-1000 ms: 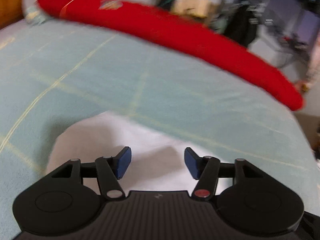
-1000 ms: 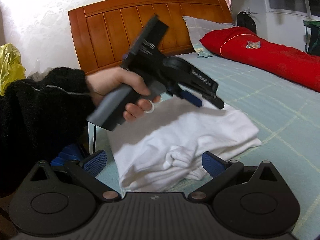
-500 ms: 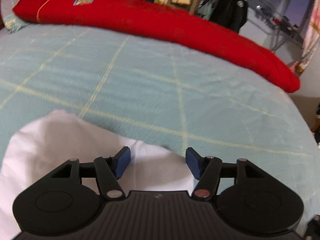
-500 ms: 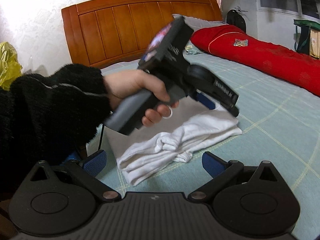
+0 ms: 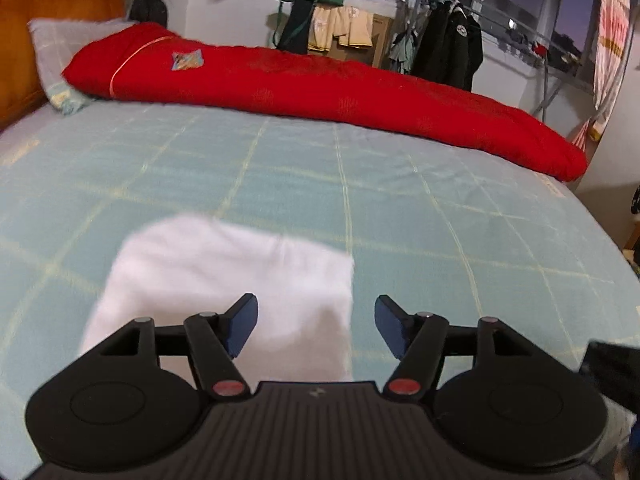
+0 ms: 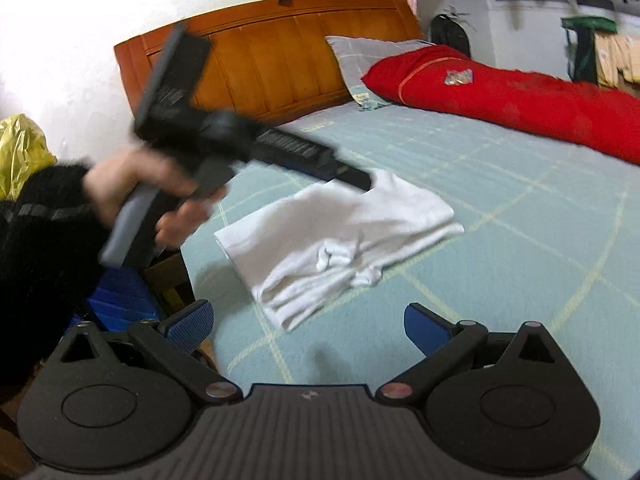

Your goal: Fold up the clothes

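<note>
A white garment (image 6: 344, 232) lies folded on the teal bed cover (image 6: 520, 240), with bunched layers along its near edge. In the left wrist view the garment (image 5: 224, 280) is a blurred white patch just below and ahead of my left gripper (image 5: 316, 330). That gripper's jaws are opening and its blue pads press on nothing. The right wrist view shows a hand (image 6: 132, 184) in a black sleeve holding the left gripper above the garment's far corner. My right gripper (image 6: 308, 326) hangs wide open over bare bed cover, short of the garment.
A long red rolled quilt (image 5: 320, 92) lies across the far side of the bed, with a grey pillow (image 5: 60, 48) at its end. The wooden headboard (image 6: 272, 64) stands at the back. A yellow bag (image 6: 20, 148) and blue items (image 6: 120, 300) sit beside the bed's edge.
The left gripper swung across the garment, then drew back and up from it; its jaws stand slightly wider. The garment now lies folded narrower. The right gripper has backed away a little.
</note>
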### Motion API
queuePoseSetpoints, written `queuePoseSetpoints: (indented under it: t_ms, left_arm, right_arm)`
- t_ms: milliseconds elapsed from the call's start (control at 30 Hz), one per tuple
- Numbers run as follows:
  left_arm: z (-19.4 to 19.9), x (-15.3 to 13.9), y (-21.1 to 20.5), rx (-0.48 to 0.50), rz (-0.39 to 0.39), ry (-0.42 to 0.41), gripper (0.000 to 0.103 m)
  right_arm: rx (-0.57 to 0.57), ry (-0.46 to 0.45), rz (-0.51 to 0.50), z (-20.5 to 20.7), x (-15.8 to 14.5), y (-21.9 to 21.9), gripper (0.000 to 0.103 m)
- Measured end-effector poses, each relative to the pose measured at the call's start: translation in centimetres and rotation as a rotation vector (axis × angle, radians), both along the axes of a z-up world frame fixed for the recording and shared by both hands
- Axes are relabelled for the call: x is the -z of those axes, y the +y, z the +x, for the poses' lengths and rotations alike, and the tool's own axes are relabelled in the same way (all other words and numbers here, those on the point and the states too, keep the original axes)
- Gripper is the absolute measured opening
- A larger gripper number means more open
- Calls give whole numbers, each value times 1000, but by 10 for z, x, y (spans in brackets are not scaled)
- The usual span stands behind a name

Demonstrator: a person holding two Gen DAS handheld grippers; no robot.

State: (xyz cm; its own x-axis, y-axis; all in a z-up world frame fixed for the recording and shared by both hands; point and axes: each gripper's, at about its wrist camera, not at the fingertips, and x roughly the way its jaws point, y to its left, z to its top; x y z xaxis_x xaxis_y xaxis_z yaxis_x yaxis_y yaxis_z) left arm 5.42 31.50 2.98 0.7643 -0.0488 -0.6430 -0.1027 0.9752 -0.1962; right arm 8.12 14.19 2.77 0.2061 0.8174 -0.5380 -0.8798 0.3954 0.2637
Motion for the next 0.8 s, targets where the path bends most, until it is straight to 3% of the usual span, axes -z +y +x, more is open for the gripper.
queuePoseSetpoints:
  t_ms: [133, 233, 367, 433, 500, 600, 700, 800]
  left_arm:
    - [-27, 32, -18, 35, -98, -11, 65]
    - [-36, 51, -31, 40, -131, 39, 64]
    - [-59, 36, -42, 22, -84, -54, 65]
    - [-70, 22, -44, 2, -34, -129, 69]
    - [-71, 18, -42, -39, 25, -155, 73]
    - [-60, 32, -34, -69, 19, -93, 73]
    - [-57, 50, -36, -39, -54, -21, 73]
    - [-67, 42, -37, -30, -56, -63, 73]
  right_arm:
    - [28, 24, -20, -10, 8, -17, 103]
    - [51, 39, -37, -16, 14, -33, 103]
    - [78, 49, -49, -24, 19, -53, 103]
    - [93, 46, -47, -27, 19, -62, 103]
    - [104, 52, -48, -28, 19, -67, 103]
    - [113, 55, -47, -30, 20, -71, 103]
    - [103, 51, -46, -34, 20, -74, 103]
    - [97, 46, -56, -37, 22, -76, 103]
